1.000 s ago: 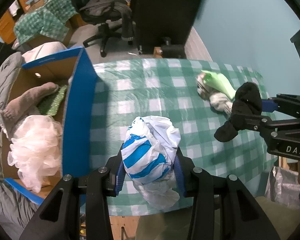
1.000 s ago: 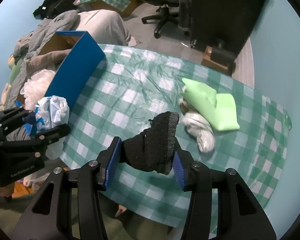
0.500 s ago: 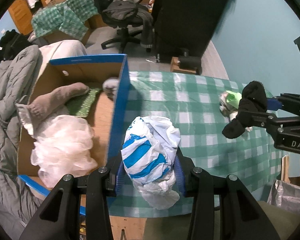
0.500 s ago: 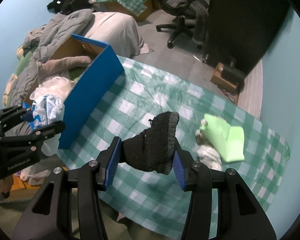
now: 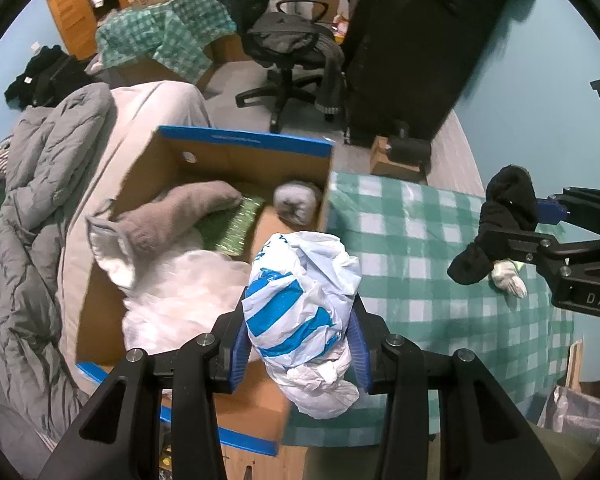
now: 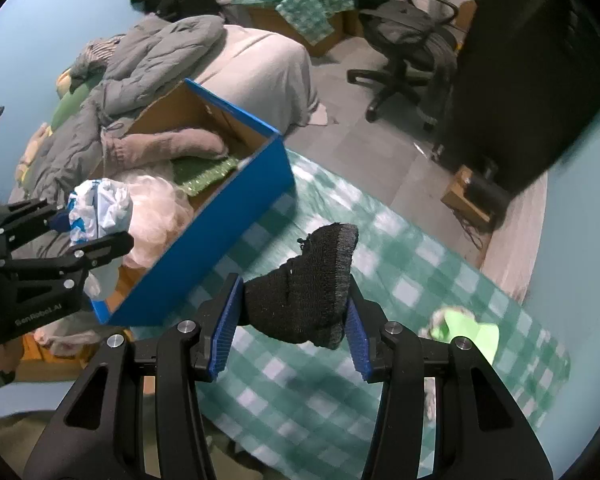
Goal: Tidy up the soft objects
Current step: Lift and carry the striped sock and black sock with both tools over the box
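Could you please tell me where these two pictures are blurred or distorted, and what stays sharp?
Left wrist view: the plastic bag is crisp, the cardboard box slightly smeared, and the fisheye bends the room edges. Right wrist view: the black sock is sharp, while the checked tablecloth and green cloth are blurred.

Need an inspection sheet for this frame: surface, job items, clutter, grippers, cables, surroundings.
Surface: table under green checked cloth.
Job's things: plastic bag in left gripper, over the box edge; black sock in right gripper, above the cloth. Box holds grey sock, green cloth, pale mesh puff, grey ball. Lime cloth and a whitish piece lie on the table.
Clutter: nothing seen.
Grippers: both shut on their items.
Cables: wires on the floor by the small brown box.
Surroundings: office chair, grey quilt, black cabinet, blue walls.
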`<state>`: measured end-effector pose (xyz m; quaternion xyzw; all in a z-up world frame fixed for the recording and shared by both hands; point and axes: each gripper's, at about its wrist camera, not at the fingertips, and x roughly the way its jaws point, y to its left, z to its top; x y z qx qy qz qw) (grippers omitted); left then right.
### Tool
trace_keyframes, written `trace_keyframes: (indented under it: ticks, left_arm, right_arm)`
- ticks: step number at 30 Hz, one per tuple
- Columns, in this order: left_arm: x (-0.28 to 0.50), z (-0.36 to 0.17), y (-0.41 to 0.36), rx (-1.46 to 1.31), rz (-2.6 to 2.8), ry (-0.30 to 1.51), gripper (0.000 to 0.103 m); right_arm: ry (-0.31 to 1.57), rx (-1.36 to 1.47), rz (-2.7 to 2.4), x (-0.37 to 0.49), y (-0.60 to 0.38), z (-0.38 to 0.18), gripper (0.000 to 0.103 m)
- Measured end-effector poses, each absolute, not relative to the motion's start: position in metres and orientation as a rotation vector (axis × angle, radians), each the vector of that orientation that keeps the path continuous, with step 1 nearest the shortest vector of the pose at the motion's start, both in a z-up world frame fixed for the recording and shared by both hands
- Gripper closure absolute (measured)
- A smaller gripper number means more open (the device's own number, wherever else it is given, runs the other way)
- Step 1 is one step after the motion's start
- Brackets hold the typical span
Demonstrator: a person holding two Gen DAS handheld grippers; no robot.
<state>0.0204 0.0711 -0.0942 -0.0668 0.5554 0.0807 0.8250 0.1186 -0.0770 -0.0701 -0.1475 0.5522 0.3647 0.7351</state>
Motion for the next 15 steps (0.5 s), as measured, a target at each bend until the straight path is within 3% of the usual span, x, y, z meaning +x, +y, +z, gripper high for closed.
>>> trace_keyframes:
  ticks: [15]
  left_arm:
    - [0.035, -0.110, 0.135, -0.222, 0.217, 1.189, 0.060]
  right_arm:
    - [1.195, -0.337, 0.910, 0.138, 0.012, -0.065, 0.055]
